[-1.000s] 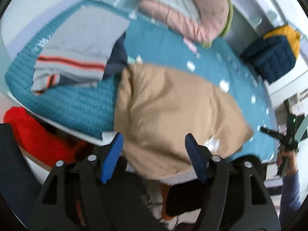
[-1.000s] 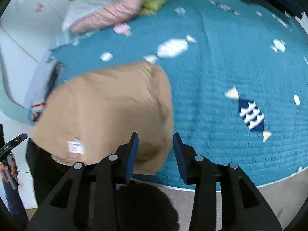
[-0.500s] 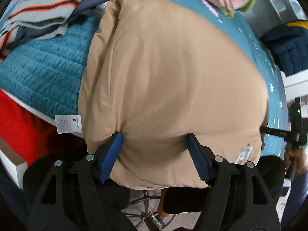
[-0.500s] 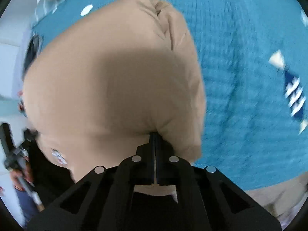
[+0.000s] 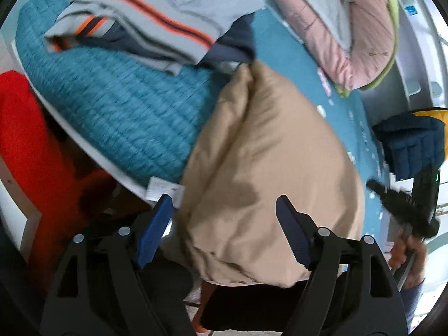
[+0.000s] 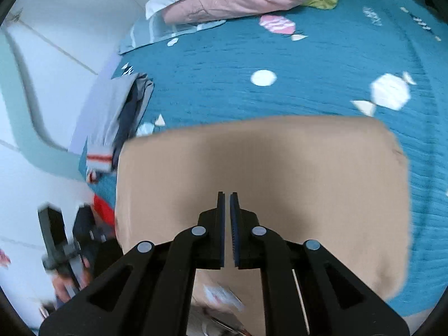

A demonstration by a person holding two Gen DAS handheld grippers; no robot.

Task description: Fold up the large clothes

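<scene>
Starting at the left tongs (image 5: 222, 198): spread wide, gripping nothing, straddling the near end of the tan jacket (image 5: 266, 154), which bulges between the two blue pads without clearly being squeezed. Half a second back, pressed into that same padded edge; now eased off a little. Over to the right tongs (image 6: 227, 196): closed down to a thin slit, set above the near part of the jacket (image 6: 266, 168); cannot tell whether any cloth is pinched there, though clamped hard on the hem half a second ago. Since a second ago, moved from hanging back off the bed (image 6: 308, 64) to working right at the hem. Judging from that: a fold probably just laid over, and a square, doubled-up bundle taking shape, so likely a good way through this garment. In the right wrist view, lying as a broad rectangle on the blue bed, long axis running 9 to 3 o'clock, straight far edge toward 12. In the left wrist view, tapering toward 12 o'clock, narrow end touching the grey striped clothes (image 5: 156, 8), fat near end hanging off the bed edge at 6. Farther out at 1 o'clock, a pink quilted pile (image 5: 350, 28).
</scene>
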